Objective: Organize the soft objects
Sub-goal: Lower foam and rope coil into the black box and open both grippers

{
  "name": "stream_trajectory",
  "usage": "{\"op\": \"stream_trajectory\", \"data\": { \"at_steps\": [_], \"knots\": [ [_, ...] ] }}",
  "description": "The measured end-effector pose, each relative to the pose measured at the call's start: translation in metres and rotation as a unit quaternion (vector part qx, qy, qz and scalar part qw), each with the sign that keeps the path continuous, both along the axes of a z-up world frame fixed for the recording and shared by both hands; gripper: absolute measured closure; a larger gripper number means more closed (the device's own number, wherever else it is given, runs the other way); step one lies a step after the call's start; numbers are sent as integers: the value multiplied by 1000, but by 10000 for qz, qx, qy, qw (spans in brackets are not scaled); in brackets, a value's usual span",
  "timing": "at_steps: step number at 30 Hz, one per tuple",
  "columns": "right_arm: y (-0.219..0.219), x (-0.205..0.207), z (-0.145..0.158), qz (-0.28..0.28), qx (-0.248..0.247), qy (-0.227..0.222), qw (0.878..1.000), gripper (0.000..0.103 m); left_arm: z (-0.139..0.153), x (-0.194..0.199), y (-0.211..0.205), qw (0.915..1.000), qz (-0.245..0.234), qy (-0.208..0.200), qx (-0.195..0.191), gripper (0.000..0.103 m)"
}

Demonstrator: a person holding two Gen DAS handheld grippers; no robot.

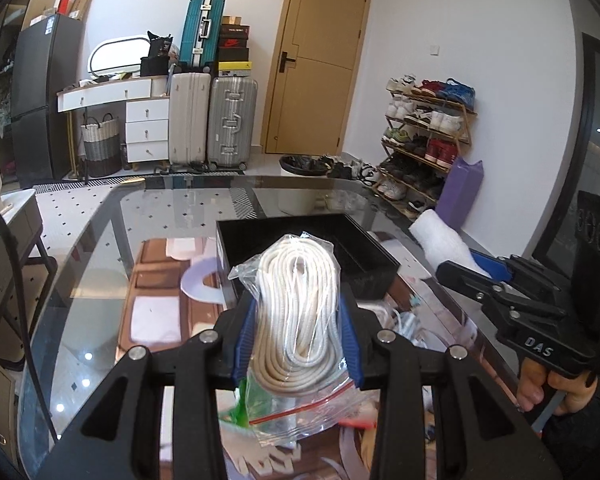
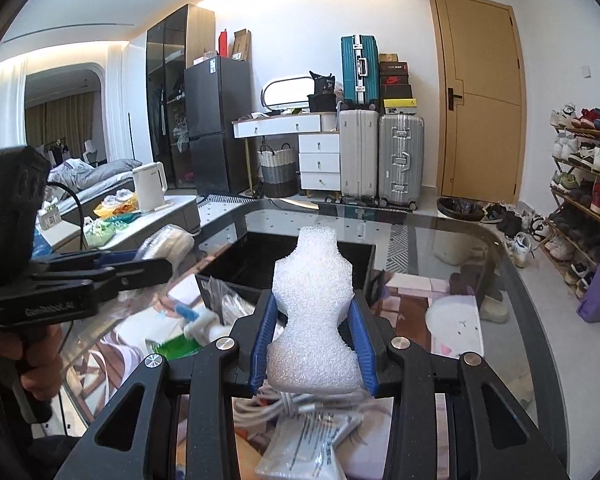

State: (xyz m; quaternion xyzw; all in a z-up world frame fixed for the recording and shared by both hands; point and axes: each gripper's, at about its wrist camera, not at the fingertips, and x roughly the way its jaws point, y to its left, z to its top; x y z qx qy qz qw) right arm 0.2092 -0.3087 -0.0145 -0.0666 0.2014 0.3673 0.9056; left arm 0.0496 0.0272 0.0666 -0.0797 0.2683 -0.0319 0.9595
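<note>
My left gripper is shut on a coil of white rope in a clear zip bag, held above the glass table just short of the black tray. My right gripper is shut on a white foam block, also raised before the same black tray. In the left wrist view the right gripper shows at the right with the foam block. In the right wrist view the left gripper shows at the left with the rope bag.
Loose items lie on the glass table near me: a white cable bundle, a clear packet, a green-and-white item. A shoe rack stands right, suitcases and a door behind.
</note>
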Motion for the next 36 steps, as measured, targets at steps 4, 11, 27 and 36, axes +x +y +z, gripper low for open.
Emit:
{"op": "stream_trajectory", "data": {
  "at_steps": [4, 11, 27, 36],
  "knots": [
    [7, 12, 6, 9, 42, -17, 10000, 66, -1, 14, 1, 9999, 75, -35, 121, 67],
    [21, 32, 10, 67, 98, -14, 9999, 66, 1, 38, 5, 9997, 163, -81, 160, 67],
    [50, 75, 2, 183, -24, 243, 9995, 66, -13, 77, 9, 9995, 231, 87, 212, 66],
    [67, 99, -17, 224, -120, 439, 9987, 66, -23, 97, 2, 9989, 213, 266, 318, 66]
  ]
}}
